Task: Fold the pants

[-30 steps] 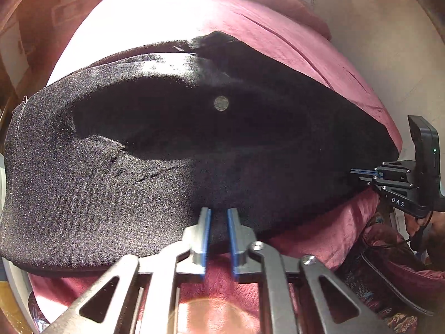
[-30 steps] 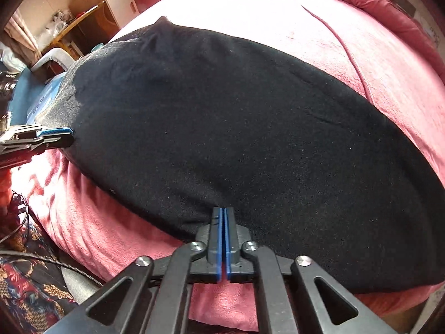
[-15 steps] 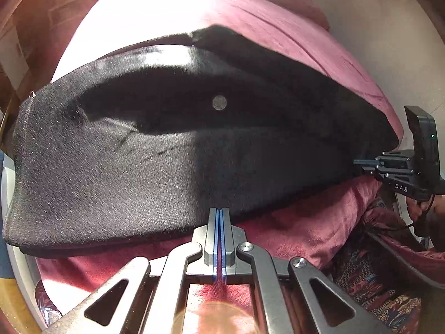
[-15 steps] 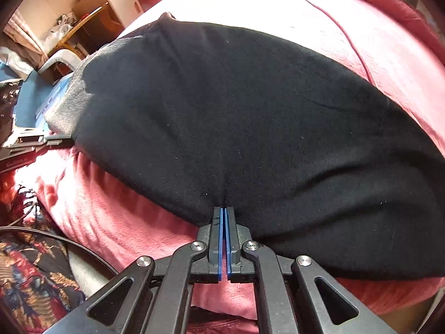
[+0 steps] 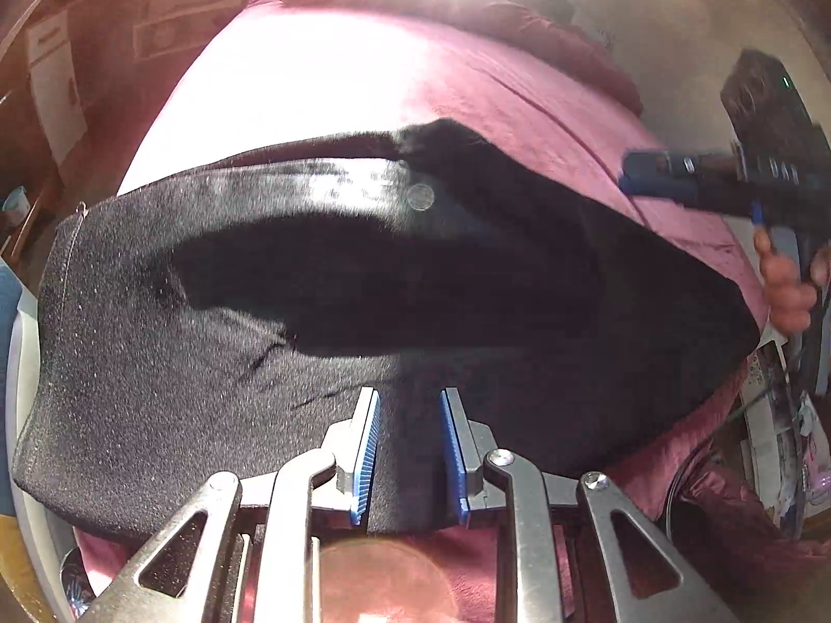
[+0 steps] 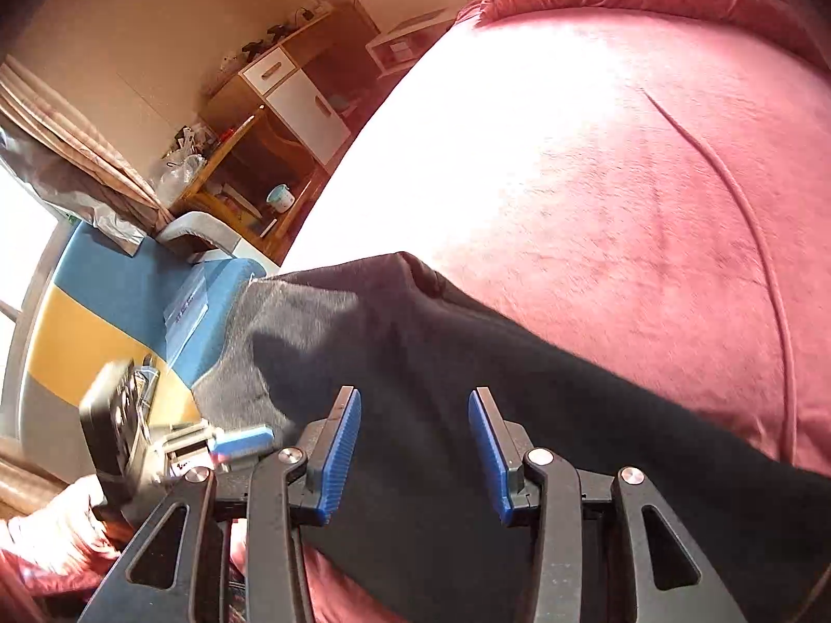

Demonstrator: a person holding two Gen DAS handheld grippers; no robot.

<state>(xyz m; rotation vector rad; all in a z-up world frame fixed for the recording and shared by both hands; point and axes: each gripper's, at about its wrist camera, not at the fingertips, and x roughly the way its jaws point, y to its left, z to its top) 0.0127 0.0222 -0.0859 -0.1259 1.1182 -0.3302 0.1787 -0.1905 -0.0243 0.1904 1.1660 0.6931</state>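
Black pants (image 5: 322, 280) lie folded lengthwise across a pink bedspread (image 5: 467, 83). My left gripper (image 5: 410, 415) is open, its blue pads over the pants' near edge, with cloth between the jaws. My right gripper (image 6: 413, 415) is open above the pants (image 6: 467, 394), which fill the lower part of the right wrist view. The right gripper also shows in the left wrist view (image 5: 649, 176), above the pants' right end. The left gripper shows in the right wrist view (image 6: 244, 438) at the pants' left end.
The bed (image 6: 597, 166) stretches away behind the pants. A blue and yellow chair (image 6: 104, 322) stands at the pants' left end. A wooden cabinet with white drawers (image 6: 291, 93) and a shelf with a cup (image 6: 280, 197) stand beyond. Patterned cloth (image 5: 727, 509) lies at the right.
Both grippers were shut half a second ago and are now open. The right gripper has lifted and swung up away from the pants' edge. The left gripper has moved forward over the pants.
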